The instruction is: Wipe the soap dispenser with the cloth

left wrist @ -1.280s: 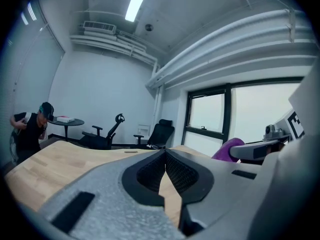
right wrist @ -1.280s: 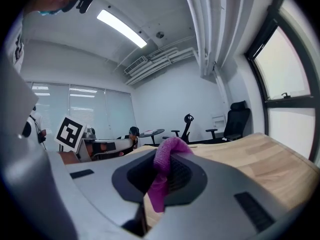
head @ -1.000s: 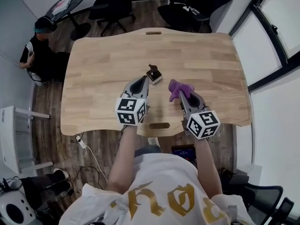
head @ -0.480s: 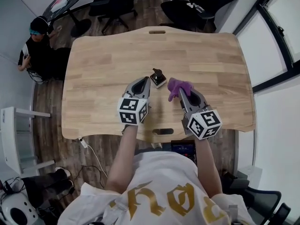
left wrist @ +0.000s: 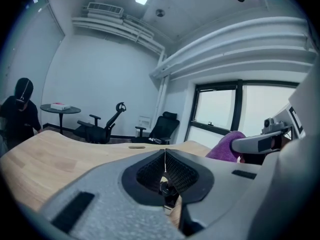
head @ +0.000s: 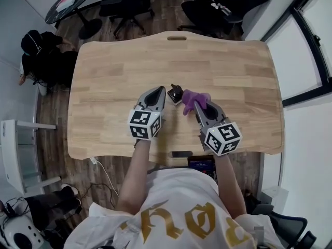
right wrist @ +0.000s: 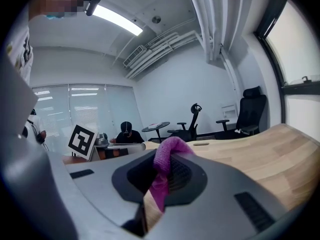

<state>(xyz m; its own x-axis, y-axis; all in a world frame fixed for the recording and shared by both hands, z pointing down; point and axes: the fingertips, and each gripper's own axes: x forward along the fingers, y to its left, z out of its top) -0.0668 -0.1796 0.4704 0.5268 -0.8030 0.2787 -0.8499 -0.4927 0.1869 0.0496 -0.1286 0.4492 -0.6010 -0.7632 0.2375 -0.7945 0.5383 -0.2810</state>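
A small soap dispenser [head: 177,94] with a dark pump and a pale base stands upright near the middle of the wooden table [head: 114,77]. My left gripper [head: 160,91] is shut and empty just left of it, tips a little apart from it. In the left gripper view that gripper [left wrist: 165,151] shows the dispenser's dark pump [left wrist: 165,188] through the slit below its tips. My right gripper [head: 199,107] is shut on a purple cloth [head: 194,98], which hangs over its tips [right wrist: 167,156] and lies close to the dispenser's right side. Whether cloth [right wrist: 162,186] and dispenser touch is unclear.
Black office chairs [head: 127,4] and a round side table [head: 70,1] stand beyond the table's far edge. A person in dark clothes [head: 36,53] sits at the far left. A white shelf [head: 18,154] is on the floor at the left. A slot [head: 181,153] marks the table's near edge.
Both grippers have moved forward over the table, away from its near edge. The purple cloth in the right gripper has come much closer to the dispenser. The dispenser has stayed in place.
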